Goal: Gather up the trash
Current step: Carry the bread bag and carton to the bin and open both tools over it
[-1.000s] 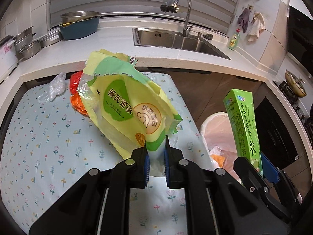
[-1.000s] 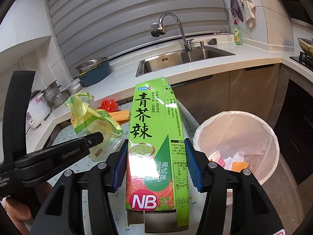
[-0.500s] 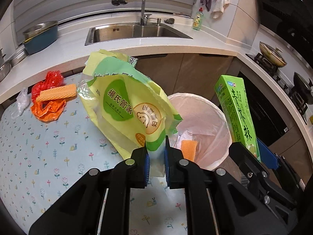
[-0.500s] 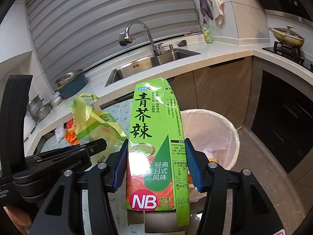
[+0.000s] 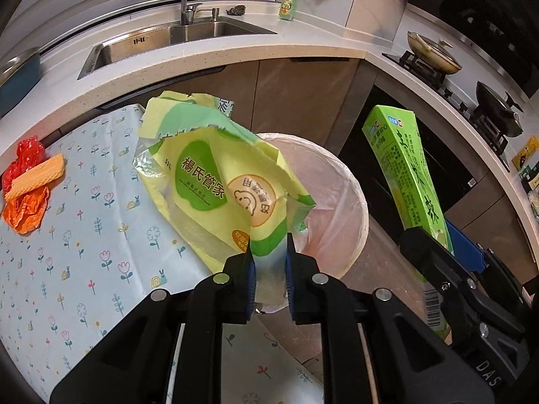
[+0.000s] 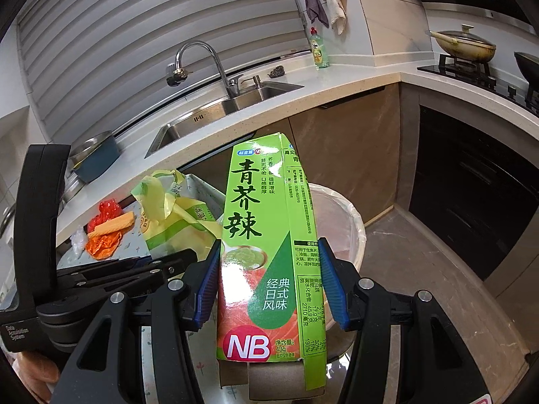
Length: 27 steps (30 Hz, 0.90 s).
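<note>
Kitchen counters wrap round a table (image 5: 84,235) under a flower-print cloth, with a lined trash bin (image 5: 340,181) standing at its corner. A second ago the left wrist view looked mostly over the cloth with the bin off to the right; now the bin sits straight ahead, under the yellow-green wrapper (image 5: 219,181). The left gripper (image 5: 269,269) has that wrapper's lower edge between its blue pads, and its jaws are opening. The right gripper (image 6: 267,282) stays clamped on the green carton (image 6: 266,235), held upright over the bin's near rim, closer than before. Only the left view shows the wide stretch of cloth and the orange wrappers (image 5: 25,185) left on it up close; only the right view shows the carton's printed front and a hand (image 6: 32,375) at the lower left.
</note>
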Tool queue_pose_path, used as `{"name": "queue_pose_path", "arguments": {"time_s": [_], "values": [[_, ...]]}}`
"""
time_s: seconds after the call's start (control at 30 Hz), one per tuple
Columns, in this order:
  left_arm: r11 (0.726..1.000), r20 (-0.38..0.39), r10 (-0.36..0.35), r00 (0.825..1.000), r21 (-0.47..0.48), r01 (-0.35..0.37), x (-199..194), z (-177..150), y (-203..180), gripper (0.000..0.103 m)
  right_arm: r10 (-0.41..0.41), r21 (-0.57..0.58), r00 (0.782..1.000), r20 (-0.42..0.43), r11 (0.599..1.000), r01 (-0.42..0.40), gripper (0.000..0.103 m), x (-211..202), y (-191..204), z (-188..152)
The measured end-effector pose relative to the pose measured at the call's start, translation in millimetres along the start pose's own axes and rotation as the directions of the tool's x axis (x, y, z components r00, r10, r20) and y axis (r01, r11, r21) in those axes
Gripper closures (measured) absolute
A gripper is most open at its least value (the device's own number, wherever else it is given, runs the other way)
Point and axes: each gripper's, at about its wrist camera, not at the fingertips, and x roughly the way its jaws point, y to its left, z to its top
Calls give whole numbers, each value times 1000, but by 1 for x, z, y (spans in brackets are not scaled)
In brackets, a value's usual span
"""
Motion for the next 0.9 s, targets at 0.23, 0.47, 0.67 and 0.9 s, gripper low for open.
{"name": "queue_pose_path", "arguments": {"time_s": [0.23, 0.47, 0.67, 0.9], "values": [[1000, 36, 27, 999, -12, -27, 3, 3, 5, 54, -14, 5, 1000, -5, 1000, 14, 50, 7, -6, 3], [994, 65, 81, 995, -83, -75, -5, 3, 29, 54, -12, -4, 1000, -24, 1000, 12, 50, 17, -2, 1], [989, 84, 120, 989, -103, -111, -12, 3, 41, 54, 2, -19, 999, -38, 1000, -3, 50, 25, 6, 1], [983, 94, 157, 983, -115, -146, -14, 2, 50, 54, 10, -34, 999, -52, 999, -12, 50, 36, 11, 3]]}}
